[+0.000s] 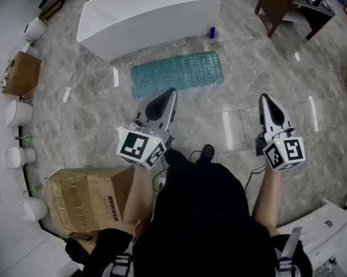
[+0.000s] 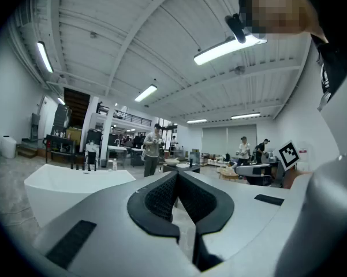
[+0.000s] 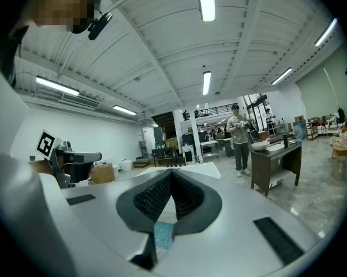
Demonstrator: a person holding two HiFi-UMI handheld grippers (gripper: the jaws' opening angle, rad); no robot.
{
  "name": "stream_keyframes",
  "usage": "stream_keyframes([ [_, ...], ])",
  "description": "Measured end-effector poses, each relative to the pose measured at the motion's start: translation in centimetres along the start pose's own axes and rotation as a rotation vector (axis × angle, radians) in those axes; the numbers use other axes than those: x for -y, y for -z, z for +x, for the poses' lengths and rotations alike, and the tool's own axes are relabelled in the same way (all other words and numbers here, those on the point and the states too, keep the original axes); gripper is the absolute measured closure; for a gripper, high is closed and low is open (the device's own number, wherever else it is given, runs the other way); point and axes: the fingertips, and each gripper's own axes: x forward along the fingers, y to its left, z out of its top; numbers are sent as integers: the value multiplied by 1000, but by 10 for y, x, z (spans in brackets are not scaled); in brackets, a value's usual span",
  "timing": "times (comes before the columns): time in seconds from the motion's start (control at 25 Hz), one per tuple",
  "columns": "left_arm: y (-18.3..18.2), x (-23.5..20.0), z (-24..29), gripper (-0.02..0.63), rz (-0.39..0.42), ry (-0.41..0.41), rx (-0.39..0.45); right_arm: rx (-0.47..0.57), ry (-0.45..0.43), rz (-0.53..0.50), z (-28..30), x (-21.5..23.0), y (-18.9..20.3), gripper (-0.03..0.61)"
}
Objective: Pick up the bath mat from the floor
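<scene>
grey marble floor [image 1: 242, 126] of a showroom, white bathtub [image 1: 150, 10] at the far side in the head view. both arms reach fwd from the body, forearms bare, each w/ a gripper held out at abt the same reach, well apart from each other. left gripper [image 1: 168, 94] noses fwd & a bit to the right; jaws pressed together at the tips, nothing btwn them. right gripper [image 1: 265, 100] points fwd, leaning slightly left; jaws closed tight too, empty. both gripper views look roughly level across the room. bath mat [image 1: 179, 73], teal & bumpy, lies flat on the floor just in front of the bathtub, long axis running left-right across the head view, right end a little farther away. left gripper's tip overlaps the mat's near edge in that view; right gripper sits off past the mat's right end. a teal sliver of mat shows below the jaws in the right gripper view.
</scene>
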Motion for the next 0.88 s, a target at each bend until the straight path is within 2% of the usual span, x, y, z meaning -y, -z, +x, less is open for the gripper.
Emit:
stream_keyframes([
  [0.44,3,25,6,601,12,-8,-8,4,10,-5,-25,16,4,565],
  [0.64,8,36,10,601,11,-4,-32,29,-13,42,-32,22,3,565],
  [0.88,16,29,18,601,13,8,-54,5,15,52,-20,26,16,565],
])
